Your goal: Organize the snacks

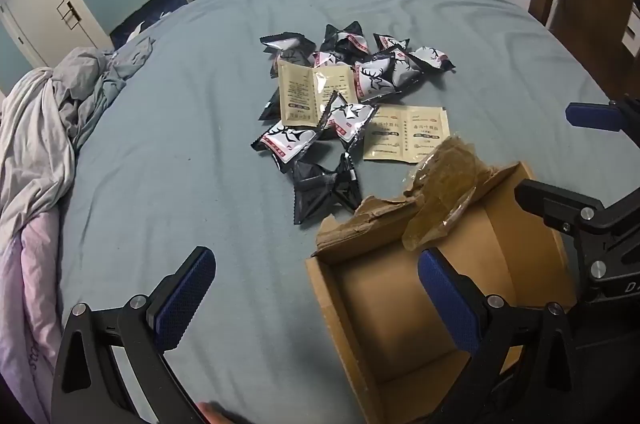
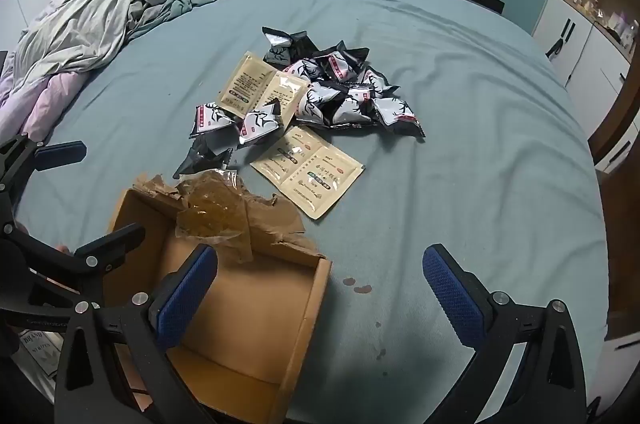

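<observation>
A: What is lying on the bed sheet [image 1: 168,128]?

B: A heap of black-and-white snack packets [image 1: 360,72] is sitting mid-bed, mixed with two flat beige sachets [image 2: 310,170]. One beige sachet is lying just beside the heap, toward the cardboard box [image 2: 256,308]; the other is partly tucked under the packets.

A: And the box?

B: It is sitting open on the sheet, nearer the cameras than the heap, apart from it. Its far flap is torn, and crumpled clear plastic wrap [image 1: 444,192] is draping over that edge.

A: What are the tools doing?

B: The left gripper [image 1: 316,296] is hovering with jaws spread wide, holding nothing, one finger over the box. The right gripper [image 2: 320,292] is likewise gaping and empty, straddling the box's right wall. A rumpled grey duvet [image 2: 100,12] is bunching at the bed's left side.
</observation>
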The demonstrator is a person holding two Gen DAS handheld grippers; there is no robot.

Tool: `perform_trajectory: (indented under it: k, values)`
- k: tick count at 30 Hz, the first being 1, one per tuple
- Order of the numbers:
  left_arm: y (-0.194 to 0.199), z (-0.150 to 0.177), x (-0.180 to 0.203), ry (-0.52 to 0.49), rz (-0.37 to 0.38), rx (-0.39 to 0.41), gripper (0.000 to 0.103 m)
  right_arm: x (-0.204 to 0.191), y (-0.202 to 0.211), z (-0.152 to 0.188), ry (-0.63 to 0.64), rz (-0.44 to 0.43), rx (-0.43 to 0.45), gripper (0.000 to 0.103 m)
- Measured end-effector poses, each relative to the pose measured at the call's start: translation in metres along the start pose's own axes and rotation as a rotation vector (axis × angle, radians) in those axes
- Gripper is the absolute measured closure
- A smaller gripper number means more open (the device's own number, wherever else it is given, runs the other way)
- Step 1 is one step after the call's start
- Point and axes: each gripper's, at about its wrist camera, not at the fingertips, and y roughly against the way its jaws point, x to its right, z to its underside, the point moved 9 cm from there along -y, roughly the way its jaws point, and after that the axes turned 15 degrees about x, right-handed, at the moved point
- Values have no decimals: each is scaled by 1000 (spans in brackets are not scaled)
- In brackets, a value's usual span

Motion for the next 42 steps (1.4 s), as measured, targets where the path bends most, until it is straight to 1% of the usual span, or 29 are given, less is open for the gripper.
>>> perform_trajectory:
  k: [4, 6, 8, 12, 16, 26, 29, 42]
  values:
    - [2, -1, -1, 10, 5, 11, 0, -4, 2, -1, 0, 1, 6, 0]
    - [0, 1, 0, 8, 5, 15, 0, -1, 3, 1, -18, -12, 9, 0]
    - [1, 2, 2, 6, 2, 21, 0, 1, 3, 0, -14, -7, 7, 0]
    - [2, -1, 3, 3, 23, 13, 0, 4, 2, -2, -4, 13, 7, 0]
    - [2, -1, 2, -3, 9, 13, 0, 4, 1, -2, -4, 17, 4, 0]
    - [3, -3, -3, 23, 12, 19, 0, 4, 2, -1, -4, 19, 3, 0]
    - [1, -3, -4, 22, 1, 19, 0, 4, 2, -1, -4, 19, 4, 0]
    - [1, 0, -4, 33, 16, 8, 0, 7, 4, -3, -1, 28, 15, 0]
